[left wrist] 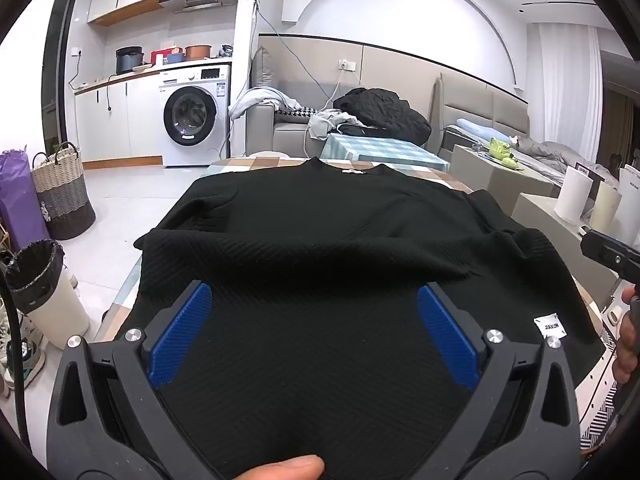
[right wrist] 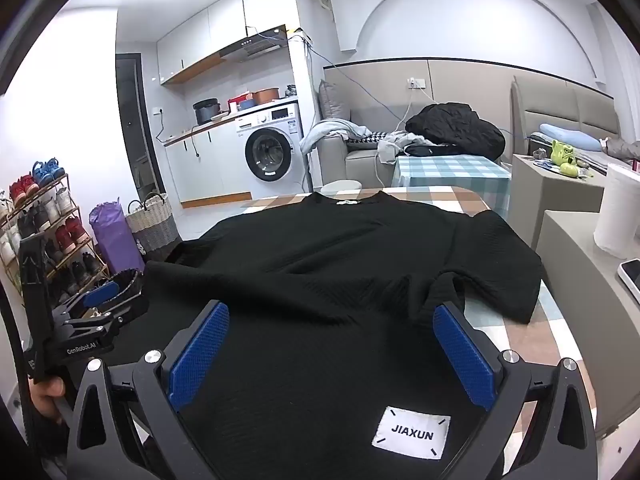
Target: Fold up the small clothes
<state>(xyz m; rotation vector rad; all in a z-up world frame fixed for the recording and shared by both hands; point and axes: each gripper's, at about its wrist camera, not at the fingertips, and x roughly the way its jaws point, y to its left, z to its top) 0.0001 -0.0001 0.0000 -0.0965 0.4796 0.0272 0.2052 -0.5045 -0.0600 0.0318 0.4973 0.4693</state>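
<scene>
Tabletop covered in a brown, white and blue checked cloth (right wrist: 448, 194) carries a black ribbed knit sweater (left wrist: 320, 216) spread flat across most of it. Its neckline points to the far edge, its hem lies at the near edge, one sleeve drapes over the left edge and the other lies toward the right edge. Both grippers hang over the hem. The left gripper (left wrist: 314, 312), black with blue textured pads, has its jaws spread wide with sweater fabric visible between them, gripping nothing. The right gripper (right wrist: 332, 336) matches it, jaws also wide apart over the fabric. A small white sewn label reading JIAXUN (right wrist: 412, 432) sits on the hem near the right gripper.
</scene>
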